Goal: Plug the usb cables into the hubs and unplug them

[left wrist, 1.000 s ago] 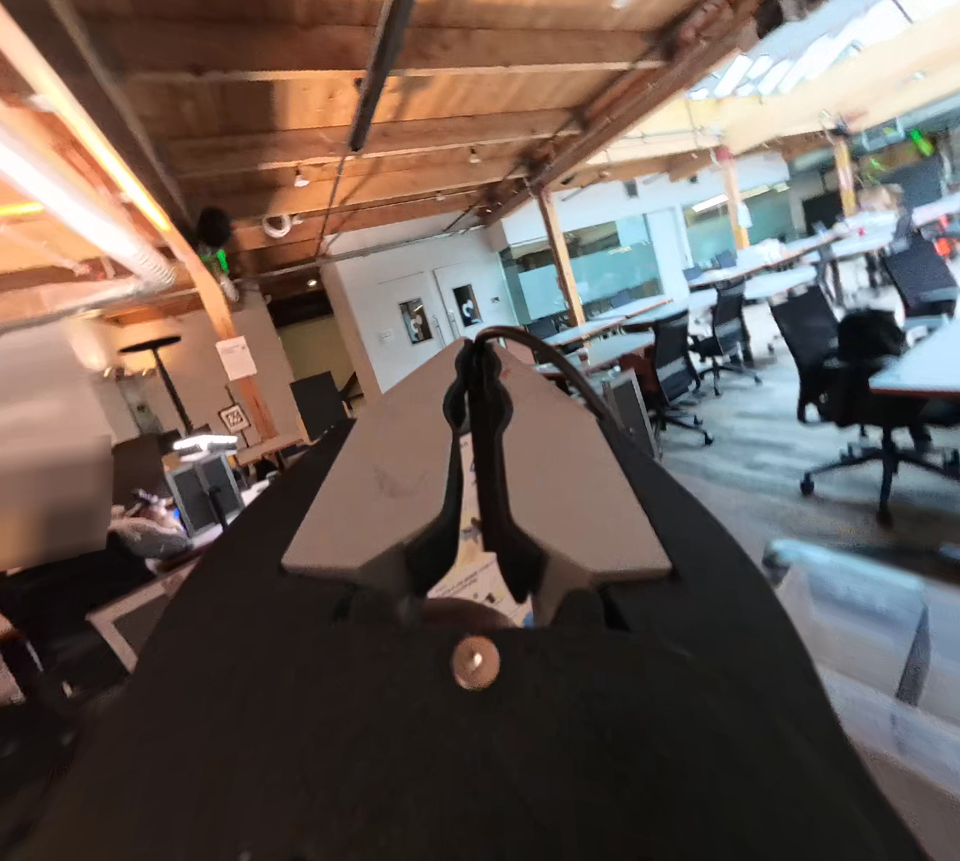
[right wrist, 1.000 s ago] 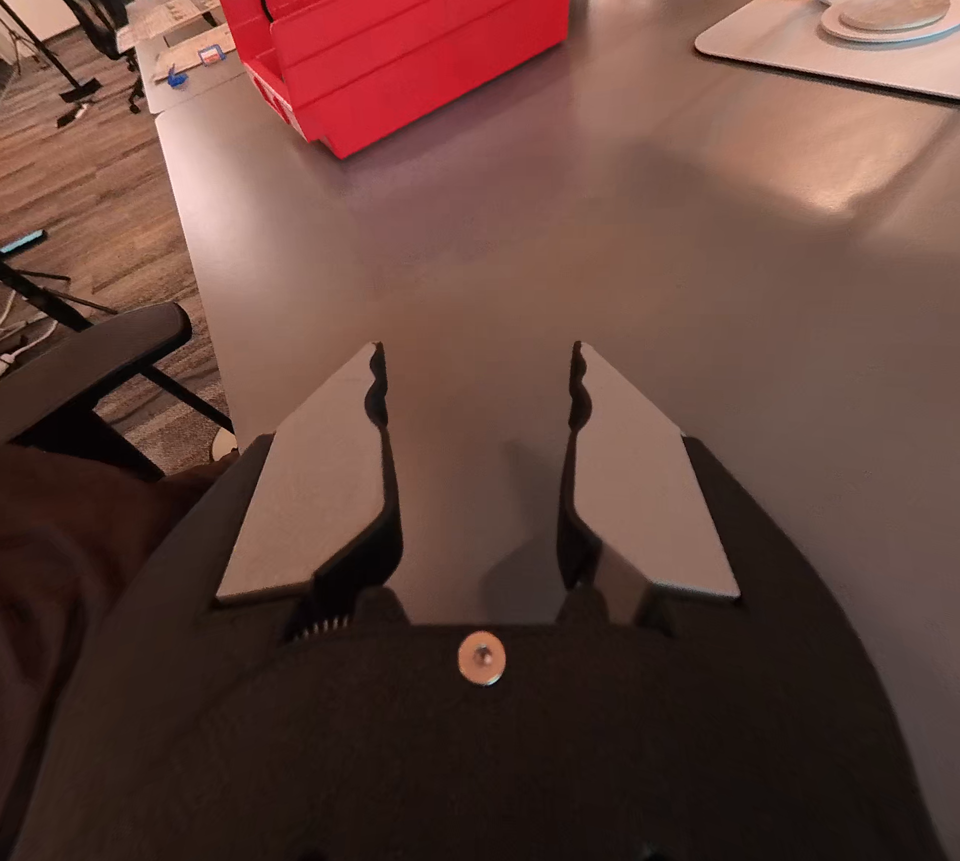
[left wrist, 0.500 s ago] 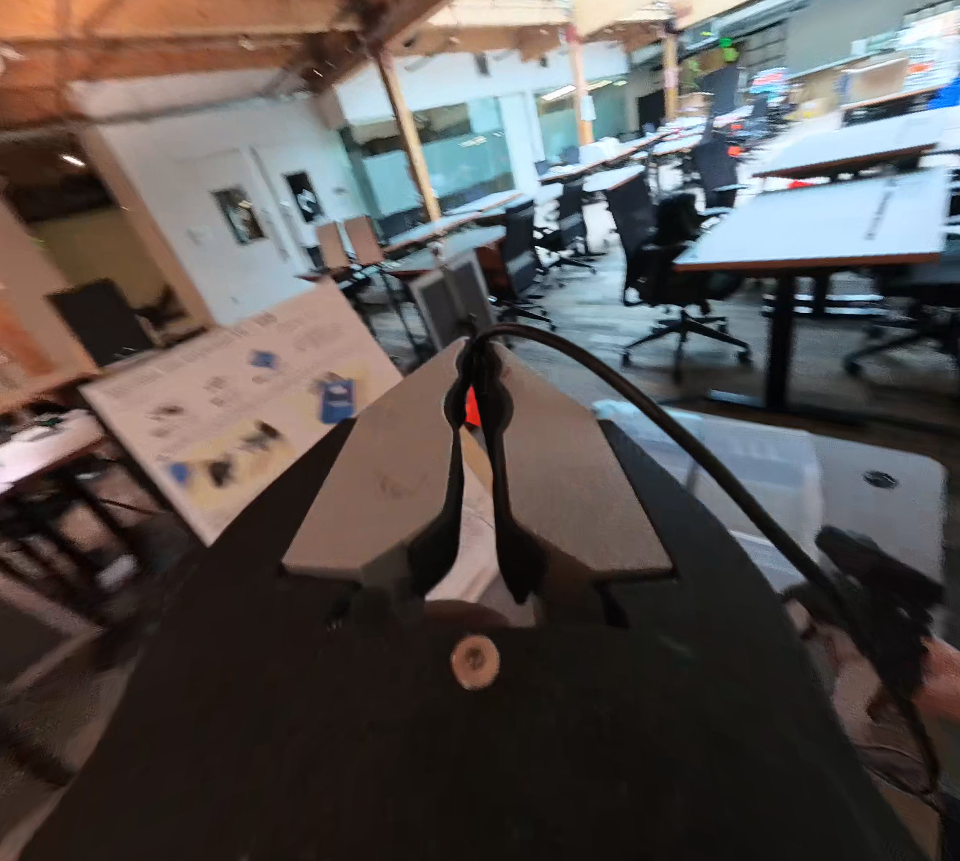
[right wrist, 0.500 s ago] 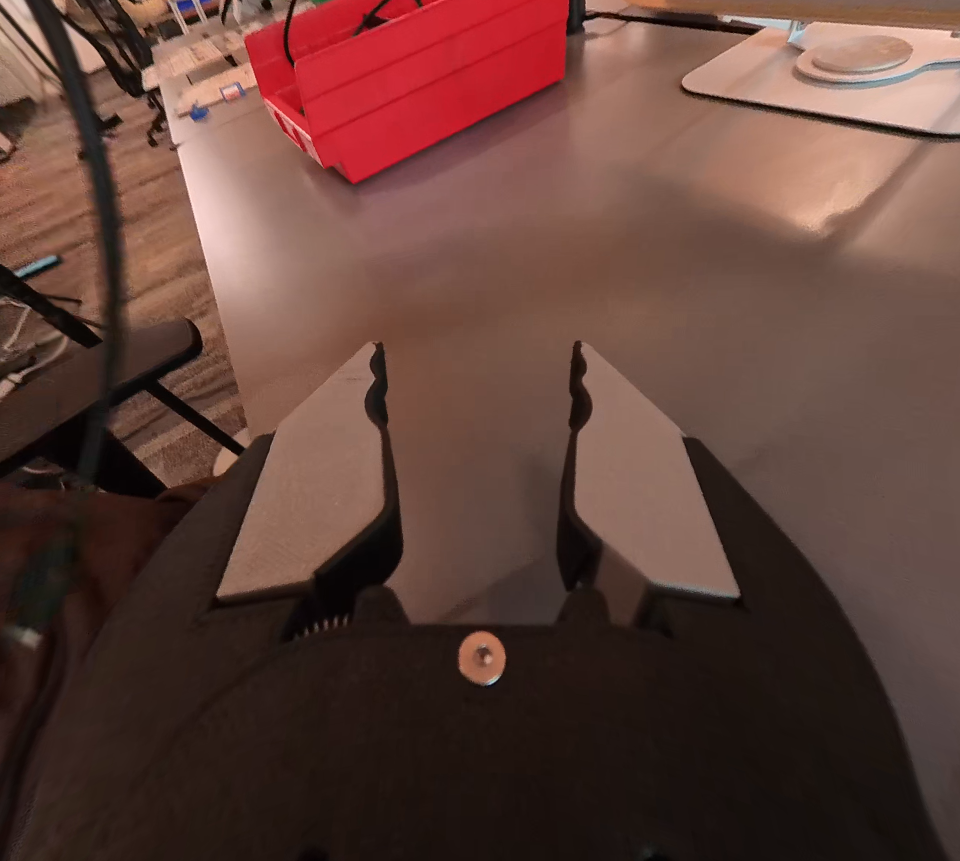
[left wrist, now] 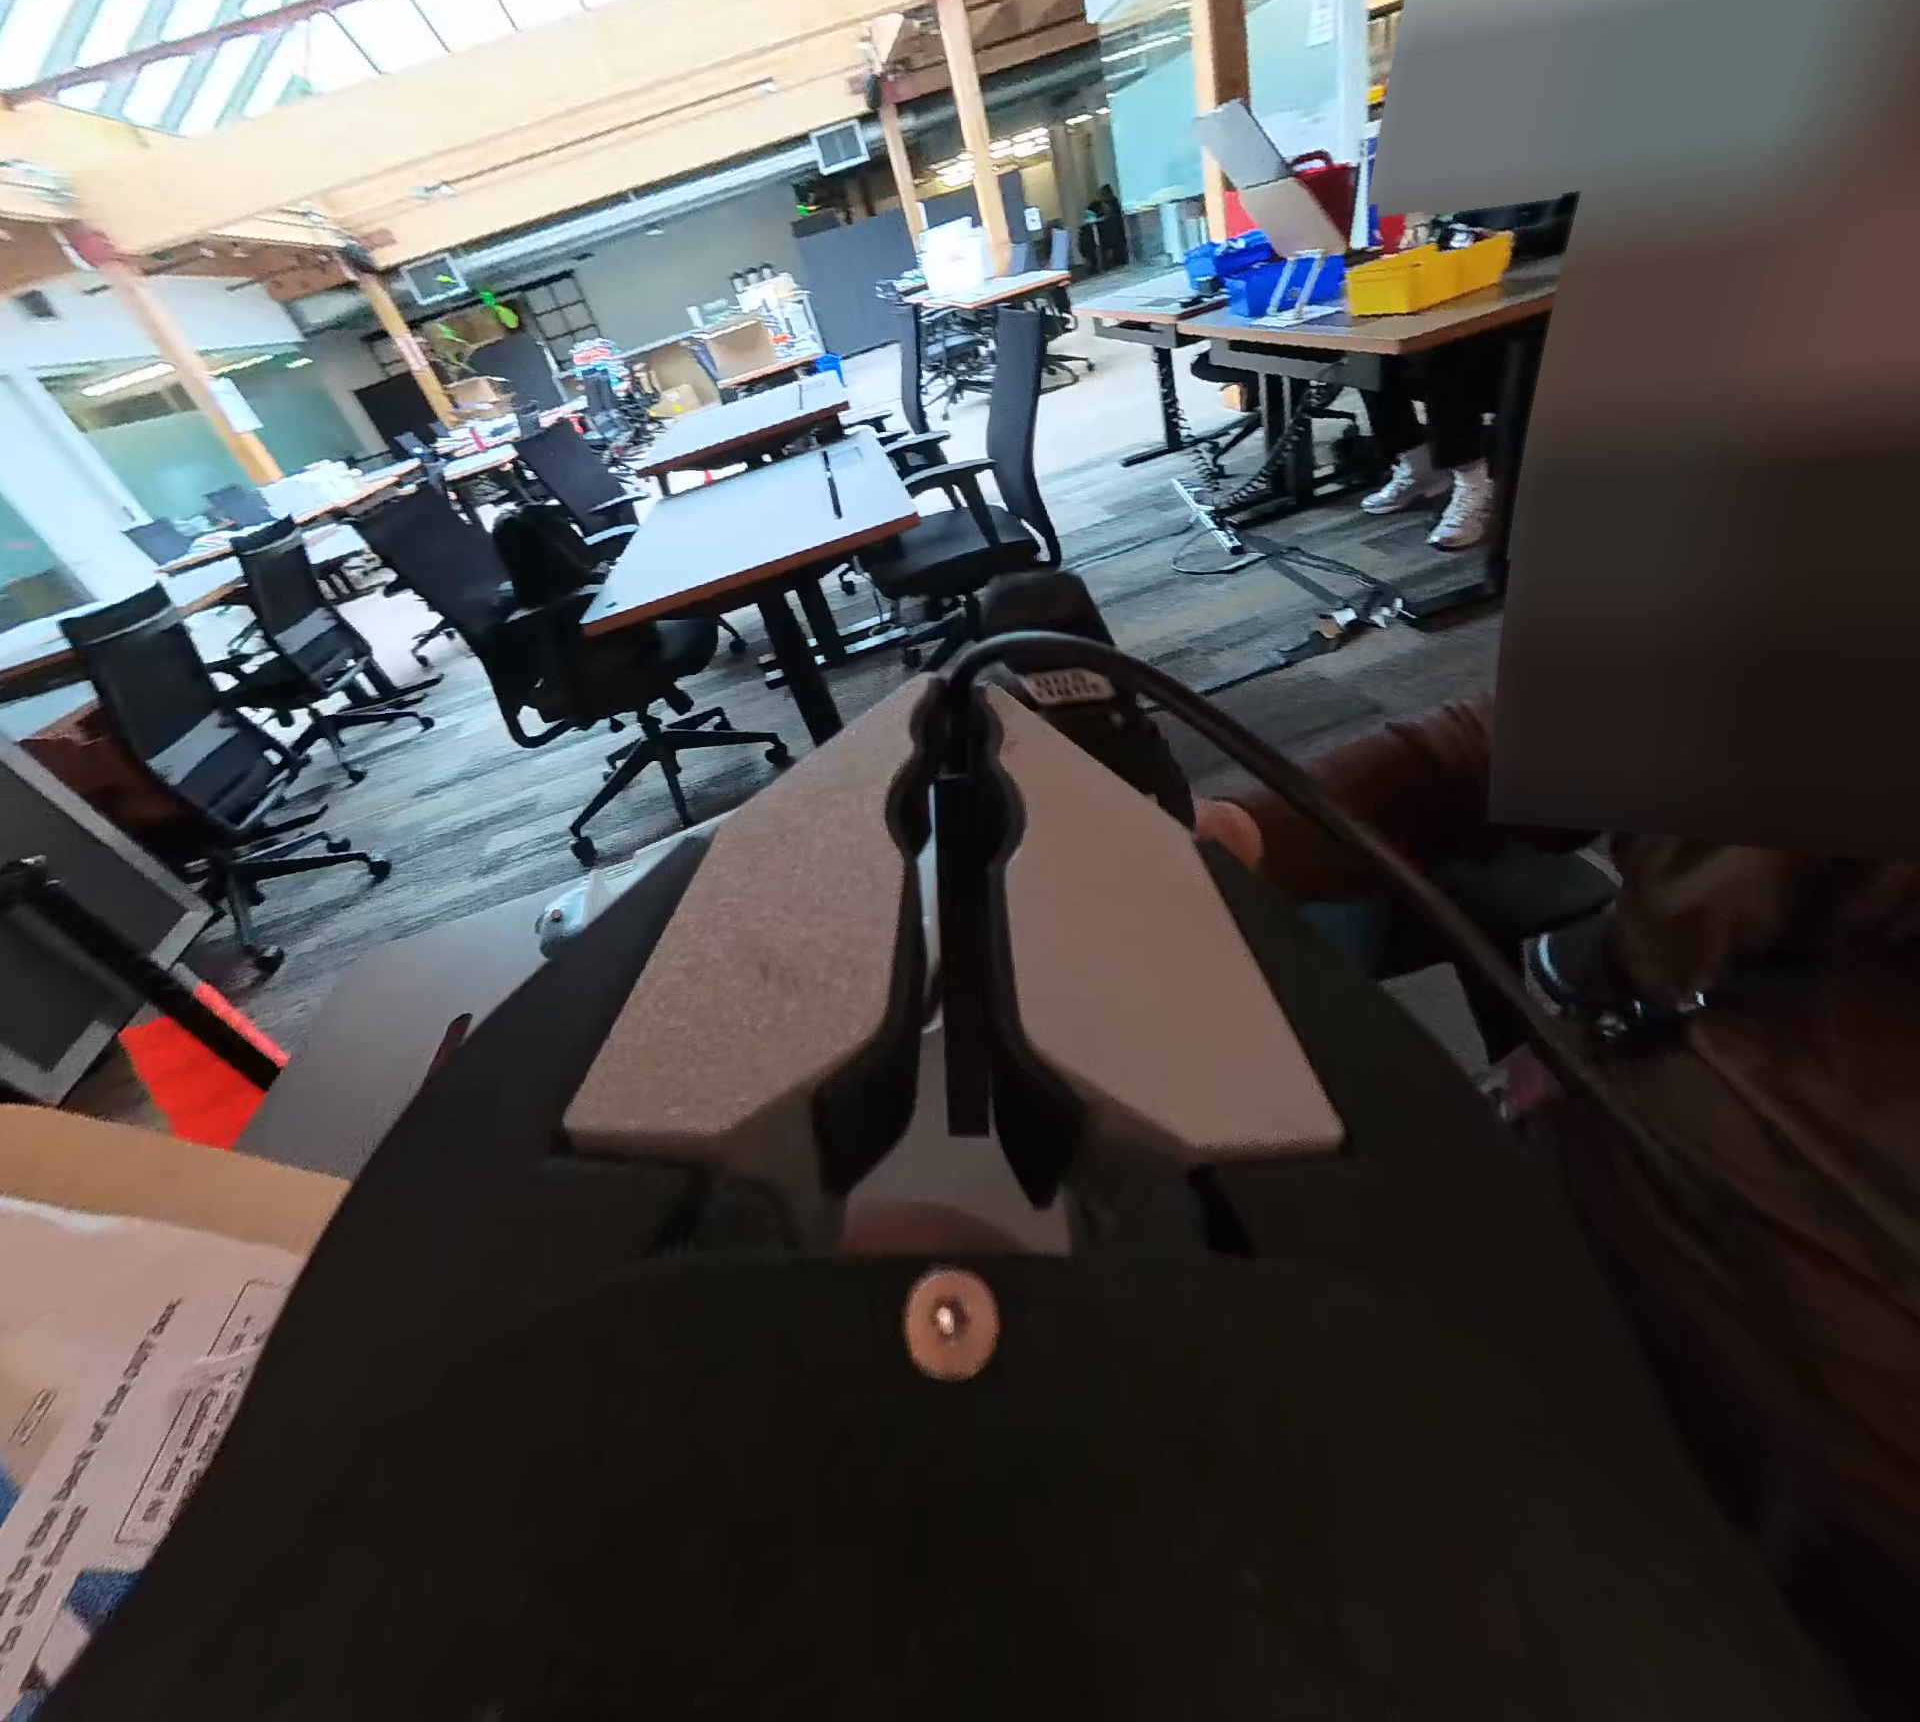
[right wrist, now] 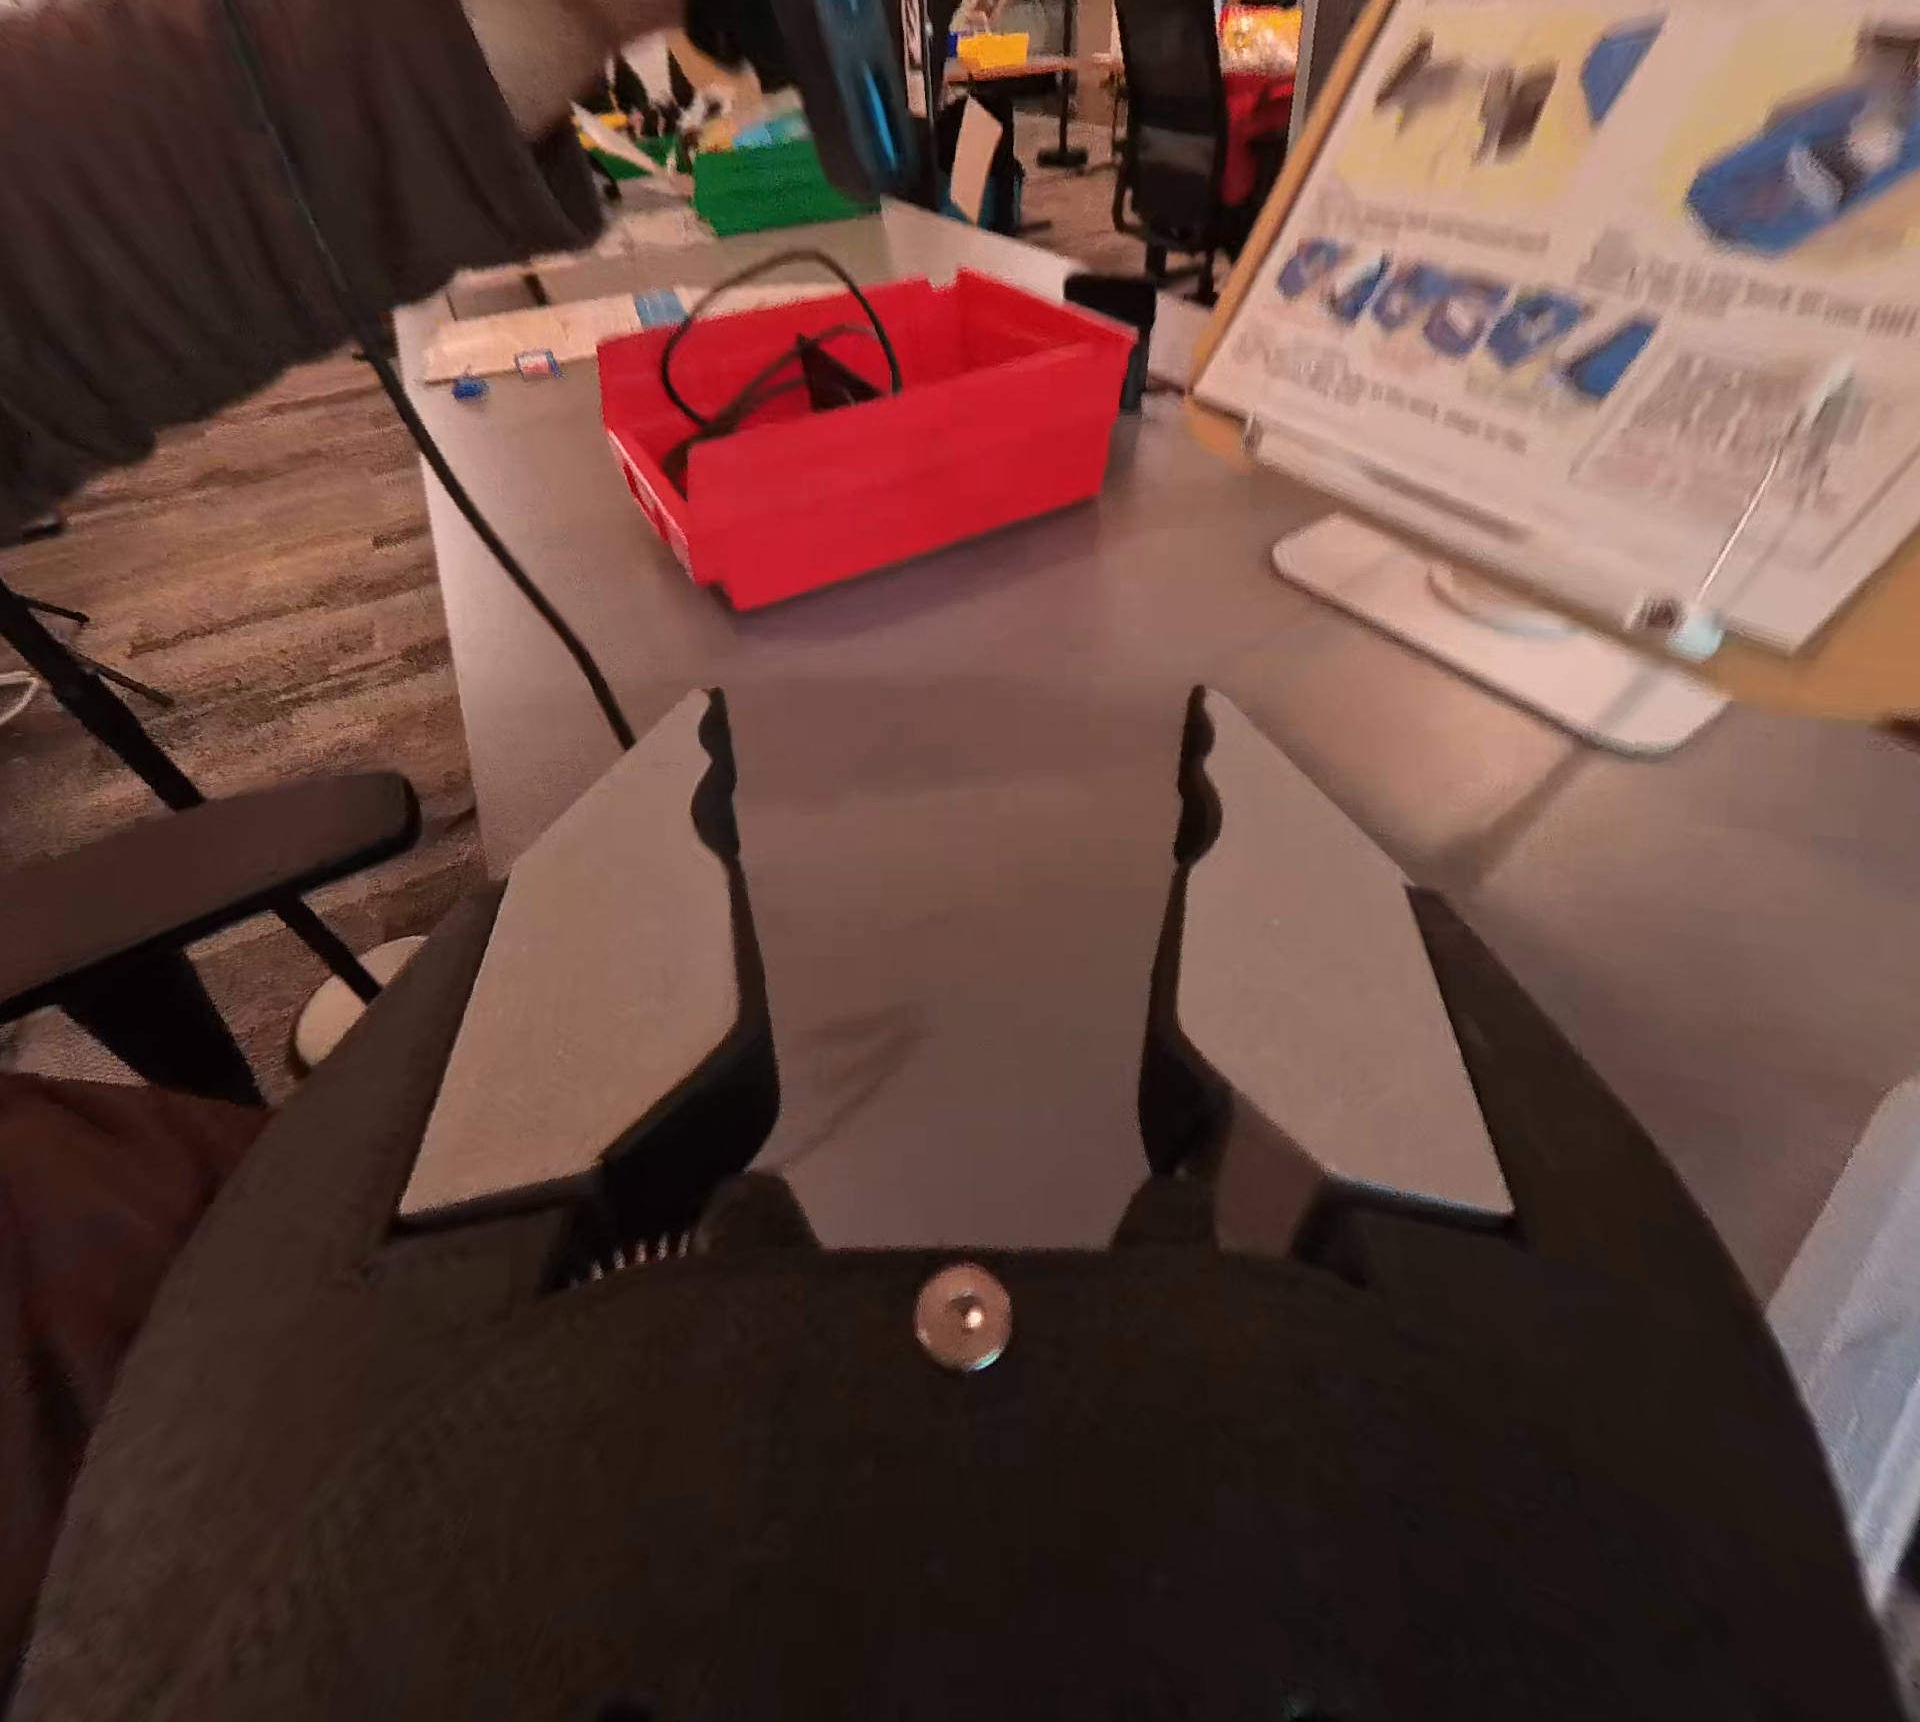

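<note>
My left gripper (left wrist: 961, 716) is shut on a thin black usb cable (left wrist: 1299, 799), held up in the air facing the office. The cable arcs off the tips to the right and runs down past a person's hand (left wrist: 1226, 831). My right gripper (right wrist: 951, 737) is open and empty, low over the grey table (right wrist: 1039, 737). In the right wrist view a black hub with blue ports (right wrist: 842, 10) hangs blurred in the air at the top, and a black cable (right wrist: 457, 488) runs down past the table's left edge. What holds the hub is too blurred to tell.
A red bin (right wrist: 883, 446) with loose black cables stands mid-table. An instruction board (right wrist: 1610, 218) on a white stand (right wrist: 1455, 623) is at the right. A chair armrest (right wrist: 187, 862) is at the left, a green bin (right wrist: 769, 186) behind. Desks and office chairs (left wrist: 582, 633) fill the room. Some 20 cm of space lies between my two pairs of fingers.
The left gripper has swung from facing the ceiling down and round to the room, still shut on the cable. The right gripper has tilted up; the hub and hanging cable came into its view.
</note>
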Demonstrator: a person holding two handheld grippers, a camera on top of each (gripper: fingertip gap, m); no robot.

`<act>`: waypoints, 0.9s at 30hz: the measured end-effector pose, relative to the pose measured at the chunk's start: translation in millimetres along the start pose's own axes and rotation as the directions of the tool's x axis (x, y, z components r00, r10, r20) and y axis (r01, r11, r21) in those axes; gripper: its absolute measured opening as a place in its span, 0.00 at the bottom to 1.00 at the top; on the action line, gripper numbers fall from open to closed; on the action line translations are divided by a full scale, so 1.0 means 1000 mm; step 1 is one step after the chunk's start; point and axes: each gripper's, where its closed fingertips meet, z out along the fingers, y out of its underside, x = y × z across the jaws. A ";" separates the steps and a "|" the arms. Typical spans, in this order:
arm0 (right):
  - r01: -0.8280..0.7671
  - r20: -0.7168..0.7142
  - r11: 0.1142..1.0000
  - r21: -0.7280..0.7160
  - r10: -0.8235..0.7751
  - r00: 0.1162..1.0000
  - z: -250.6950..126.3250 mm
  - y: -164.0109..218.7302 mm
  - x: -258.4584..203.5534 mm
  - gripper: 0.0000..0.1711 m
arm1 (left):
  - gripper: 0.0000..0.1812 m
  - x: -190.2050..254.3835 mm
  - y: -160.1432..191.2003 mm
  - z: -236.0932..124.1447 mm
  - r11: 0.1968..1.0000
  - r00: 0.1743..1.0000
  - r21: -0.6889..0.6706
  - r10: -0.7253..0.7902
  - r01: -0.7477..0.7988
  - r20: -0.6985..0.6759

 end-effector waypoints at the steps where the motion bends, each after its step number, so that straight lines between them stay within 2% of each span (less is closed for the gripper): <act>1: 0.026 0.014 1.000 0.018 -0.026 1.000 0.002 -0.016 -0.003 0.50 | 0.01 0.002 0.000 0.002 1.000 1.000 -0.002 0.005 -0.005 -0.014; 4: 0.100 0.068 0.995 0.028 -0.102 0.992 0.015 -0.045 -0.018 0.52 | 0.00 0.014 -0.002 0.005 1.000 0.997 0.023 0.005 -0.003 -0.083; 7: 0.141 0.063 0.990 0.017 -0.142 0.988 0.031 -0.058 -0.021 0.50 | 0.00 0.027 -0.002 0.007 0.999 0.992 0.030 0.017 -0.013 -0.128; 8: 0.141 0.098 0.989 0.032 -0.144 0.985 0.034 -0.060 -0.028 0.45 | 0.00 0.029 0.000 0.007 1.000 0.991 0.024 0.018 -0.015 -0.130; 9: 0.134 0.160 0.989 0.058 -0.141 0.977 0.034 -0.063 -0.039 0.36 | 0.00 0.030 0.001 0.006 1.000 0.992 0.018 0.020 -0.018 -0.126; 11: 0.100 0.278 0.990 0.098 -0.123 0.953 0.031 -0.067 -0.057 0.05 | 0.01 0.033 0.001 0.004 1.000 0.992 0.013 0.025 -0.024 -0.121; 13: 0.078 0.295 0.991 0.109 -0.108 0.949 0.029 -0.072 -0.058 0.05 | 0.01 0.033 -0.002 0.000 0.999 0.995 0.011 0.033 -0.032 -0.098; 15: 0.123 0.194 0.988 0.091 -0.139 0.971 0.029 -0.081 -0.043 0.05 | 0.01 0.021 -0.006 -0.002 0.999 0.999 -0.011 0.041 -0.041 -0.010; 17: 0.228 -0.011 0.972 0.065 -0.227 0.974 0.024 -0.106 -0.016 0.05 | 0.00 -0.005 -0.016 -0.009 0.999 0.989 -0.033 0.016 -0.011 0.145; 18: 0.266 -0.107 0.962 0.069 -0.258 0.960 0.018 -0.128 -0.004 0.04 | 0.00 -0.020 -0.022 -0.016 0.999 0.972 -0.050 0.004 0.008 0.234; 21: 0.323 -0.241 0.940 0.107 -0.290 0.926 -0.004 -0.210 0.008 0.05 | 0.12 -0.052 -0.044 -0.048 0.999 0.897 -0.018 -0.037 0.050 0.440; 23: 0.399 -0.356 0.913 0.082 -0.347 0.868 -0.019 -0.266 0.013 0.04 | 0.13 -0.064 -0.049 -0.075 0.998 0.821 -0.006 -0.045 0.059 0.569; 25: 0.480 -0.483 0.877 0.025 -0.410 0.774 -0.032 -0.312 0.016 0.05 | 0.14 -0.069 -0.039 -0.101 0.996 0.721 -0.046 -0.022 0.075 0.693; 27: 0.497 -0.514 0.866 -0.055 -0.452 0.729 -0.030 -0.332 0.014 0.05 | 0.18 -0.058 -0.016 -0.114 0.991 0.669 -0.085 -0.009 0.108 0.744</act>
